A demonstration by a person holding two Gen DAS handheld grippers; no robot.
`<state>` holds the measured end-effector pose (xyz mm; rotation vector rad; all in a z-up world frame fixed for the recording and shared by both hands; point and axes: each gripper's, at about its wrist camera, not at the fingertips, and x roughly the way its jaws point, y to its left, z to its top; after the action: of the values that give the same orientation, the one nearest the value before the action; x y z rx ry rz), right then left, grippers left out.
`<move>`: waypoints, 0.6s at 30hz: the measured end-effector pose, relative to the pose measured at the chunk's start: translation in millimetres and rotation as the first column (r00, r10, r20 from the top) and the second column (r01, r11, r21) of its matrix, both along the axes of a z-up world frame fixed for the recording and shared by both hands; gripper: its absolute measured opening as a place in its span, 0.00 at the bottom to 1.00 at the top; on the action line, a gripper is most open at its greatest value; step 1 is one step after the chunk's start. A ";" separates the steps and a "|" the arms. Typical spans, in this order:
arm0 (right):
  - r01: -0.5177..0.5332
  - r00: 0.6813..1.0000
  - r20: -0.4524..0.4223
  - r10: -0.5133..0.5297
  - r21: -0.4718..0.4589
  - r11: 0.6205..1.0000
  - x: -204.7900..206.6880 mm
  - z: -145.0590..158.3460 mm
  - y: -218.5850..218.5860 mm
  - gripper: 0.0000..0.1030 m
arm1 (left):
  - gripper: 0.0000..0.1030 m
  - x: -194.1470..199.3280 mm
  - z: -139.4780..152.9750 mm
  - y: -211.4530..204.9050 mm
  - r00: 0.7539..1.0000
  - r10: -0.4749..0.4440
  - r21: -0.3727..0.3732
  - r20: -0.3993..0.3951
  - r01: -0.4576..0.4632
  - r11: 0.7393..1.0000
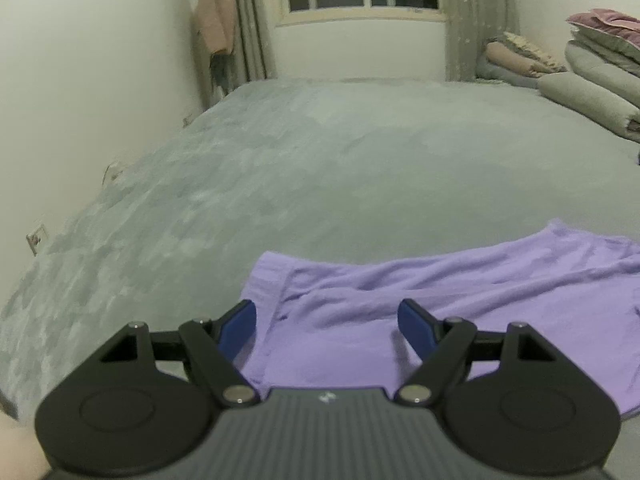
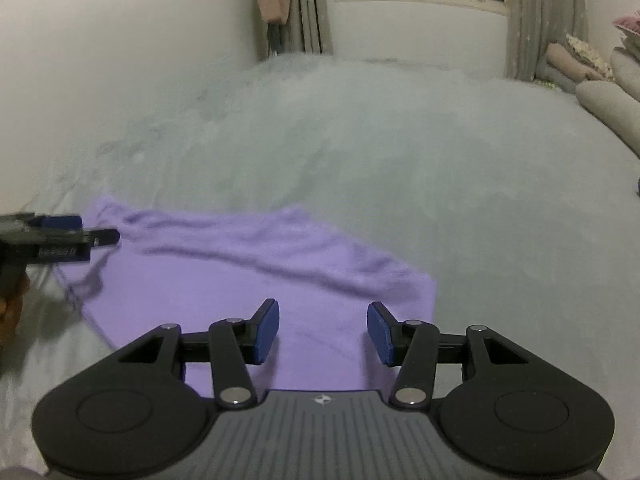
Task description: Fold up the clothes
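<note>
Lilac soft-knit garment (image 2: 256,288), wrinkled but spread mostly flat, is lying on the wide grey plush bed cover (image 2: 400,152), close to the near edge, and it is running with its long axis across both views, nine o'clock to three o'clock. A rumpled ridge is crossing it from about ten o'clock down toward four o'clock in the right wrist view.

Left gripper (image 1: 327,330) is hovering over the garment's nine o'clock end; its blue pads are standing wide apart with cloth showing below them and nothing pinched. From the right wrist view that same tool is poking in at nine o'clock, right at the cloth's far left corner.

Right gripper (image 2: 323,330) is hanging over the three o'clock half, the squared right edge of the cloth sitting at about one o'clock from its tips. Its pads are parted too, narrower than the left pair, gripping nothing.

So each hand is looking nearest to its own end, and my read is that the coming fold is turning on that sideways axis: ends in toward twelve o'clock or toward each other.
</note>
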<state>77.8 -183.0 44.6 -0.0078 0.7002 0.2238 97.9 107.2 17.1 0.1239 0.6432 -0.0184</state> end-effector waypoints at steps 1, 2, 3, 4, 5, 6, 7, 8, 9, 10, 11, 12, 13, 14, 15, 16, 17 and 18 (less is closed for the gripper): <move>0.006 1.000 0.001 -0.006 0.006 1.000 4.3 -1.3 -1.2 0.34 | 0.75 -1.3 0.5 -2.6 1.000 -0.015 -0.001 0.006 0.015 1.000; 0.011 1.000 0.001 -0.011 0.011 1.000 8.6 -2.8 -2.3 0.29 | 0.75 -2.6 1.0 -5.3 0.999 -0.031 -0.001 0.012 0.031 1.000; 0.008 1.000 -0.002 -0.008 0.006 1.000 13.4 -6.7 -2.1 0.25 | 0.75 -3.2 0.5 -8.4 0.999 -0.047 0.002 0.017 0.047 0.999; 0.005 1.000 -0.005 -0.005 0.000 1.000 18.1 -10.5 -1.9 0.25 | 0.75 -3.9 0.0 -11.6 0.998 -0.063 0.006 0.022 0.063 0.998; 0.003 1.000 -0.008 -0.003 -0.005 1.000 22.8 -14.4 -1.8 0.25 | 0.75 -3.8 -1.9 -14.3 0.996 -0.081 0.012 0.022 0.081 0.997; 0.000 1.000 -0.011 0.000 -0.011 1.000 27.4 -18.1 -1.6 0.24 | 0.75 -2.8 -5.1 -16.3 0.996 -0.088 0.025 0.015 0.087 0.996; 0.006 1.000 0.000 -0.006 -0.015 1.000 29.6 -20.1 -1.9 0.22 | 0.75 -1.7 -8.4 -18.1 0.996 -0.093 0.038 0.009 0.093 0.995; 0.011 1.000 0.010 -0.011 -0.019 1.000 31.7 -22.1 -2.2 0.21 | 0.75 0.7 -12.2 -17.9 0.997 -0.082 0.050 -0.006 0.082 0.995; 0.017 1.000 0.021 -0.017 -0.022 1.000 33.8 -23.9 -2.7 0.18 | 0.75 3.4 -14.7 -12.9 0.998 -0.065 0.030 -0.020 0.066 0.997; 0.028 0.999 0.026 -0.028 -0.015 0.999 34.3 -24.2 -6.8 0.18 | 0.75 6.2 -17.2 -7.8 0.998 -0.049 0.010 -0.034 0.050 0.999; 0.038 0.999 0.031 -0.038 -0.008 0.999 34.9 -24.6 -10.7 0.17 | 0.75 6.9 -15.8 -3.1 0.998 -0.043 -0.020 -0.037 0.042 0.999; 0.038 0.999 0.032 -0.038 -0.006 0.999 36.1 -25.5 -12.8 0.17 | 0.75 7.7 -14.4 0.2 0.999 -0.037 -0.032 -0.038 0.036 0.999; 0.038 0.999 0.035 -0.037 -0.013 0.999 36.3 -26.7 -13.1 0.15 | 0.75 7.7 -13.4 1.2 0.999 -0.035 -0.031 -0.038 0.034 0.999; 0.046 0.998 0.039 -0.046 -0.018 0.999 36.6 -27.1 -13.6 0.13 | 0.75 8.0 -13.7 1.5 0.999 -0.036 -0.029 -0.039 0.035 0.999; 0.055 0.998 0.042 -0.054 -0.022 0.998 36.9 -27.6 -14.1 0.09 | 0.75 8.2 -14.2 0.9 0.999 -0.035 -0.026 -0.040 0.034 0.999; 0.063 0.997 0.045 -0.061 -0.027 0.998 37.2 -28.1 -14.5 0.09 | 0.75 7.8 -14.3 -0.6 0.999 -0.033 -0.020 -0.039 0.033 0.999; 0.065 0.997 0.046 -0.064 -0.029 0.997 37.3 -28.3 -13.8 0.09 | 0.75 7.3 -14.5 -2.1 0.999 -0.032 -0.014 -0.039 0.032 0.999; 0.067 0.997 0.047 -0.065 -0.032 0.997 37.4 -28.6 -12.9 0.09 | 0.75 7.2 -14.6 -1.9 0.999 -0.031 -0.016 -0.039 0.030 0.999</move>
<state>115.1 -195.9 16.0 -0.0215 0.6576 0.1480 105.1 105.3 2.5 0.1188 0.6804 -0.0554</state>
